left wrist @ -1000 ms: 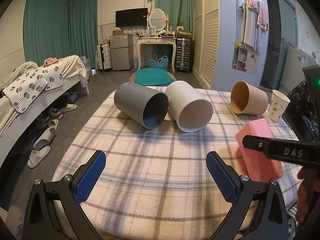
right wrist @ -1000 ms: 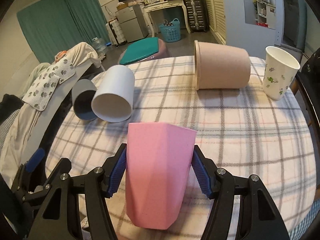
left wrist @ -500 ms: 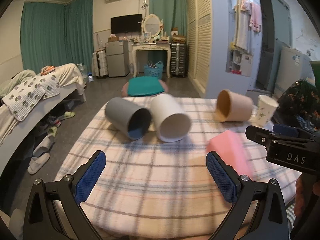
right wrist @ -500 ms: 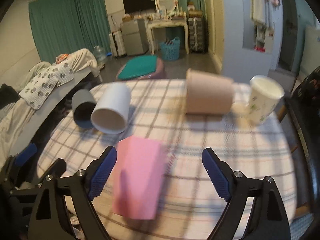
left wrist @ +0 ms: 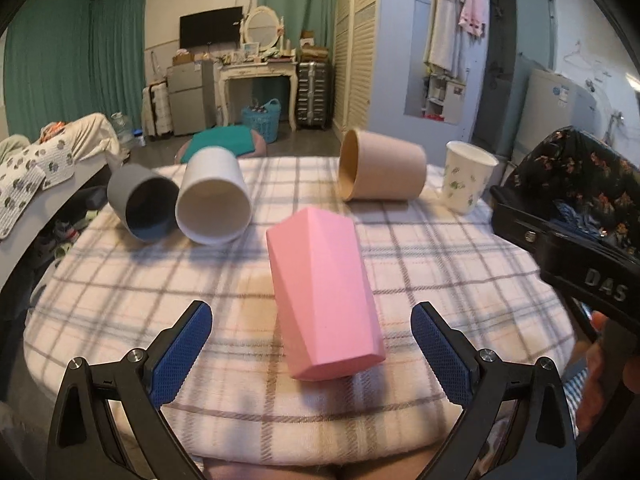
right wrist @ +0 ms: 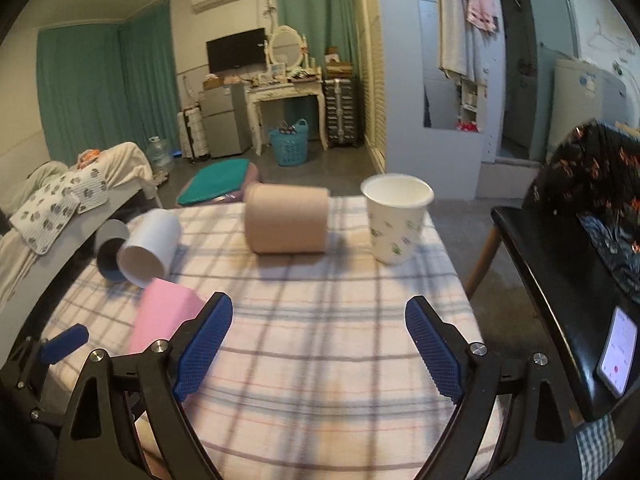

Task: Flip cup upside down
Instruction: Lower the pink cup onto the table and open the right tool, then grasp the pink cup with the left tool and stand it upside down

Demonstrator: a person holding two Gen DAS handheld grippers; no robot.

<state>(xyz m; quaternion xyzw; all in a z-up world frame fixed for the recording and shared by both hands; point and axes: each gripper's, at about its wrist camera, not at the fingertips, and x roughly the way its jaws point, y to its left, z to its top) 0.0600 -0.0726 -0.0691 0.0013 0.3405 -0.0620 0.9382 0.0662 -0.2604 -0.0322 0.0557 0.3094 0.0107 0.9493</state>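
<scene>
I have the pink cup (left wrist: 322,296) standing mouth-down on the plaid desk (left wrist: 440,264), in the lower middle of the left wrist view, its closed base uppermost and leaning slightly toward the upper left of the frame. In the right wrist view the same cup sits at lower left, partly behind my right tool's left finger.

My left gripper (left wrist: 311,354) is released, fingers spread wide on either side of the cup and touching nothing. My right gripper (right wrist: 319,346) is released too, with only bare cloth between its fingers.

I judge the pink one done, so the step in hand is choosing the next cup. The paper cup (right wrist: 396,220) stands upright, mouth open, in the upper right of the right wrist view, near the beige cup (right wrist: 286,218) lying on its side. The white cup (left wrist: 214,198) and grey cup (left wrist: 142,208) lie touching each other at upper left of the left wrist view.

To do it well, I would go for the paper cup with the right tool: approach level, fingers straddling the wall around mid-height, and squeeze lightly, since thin paper will probably crumple. I would lift clear of the cloth before rolling the wrist, then set the rim down flat. The soft cloth may let it tip, so I would let go only once it sits steady.
</scene>
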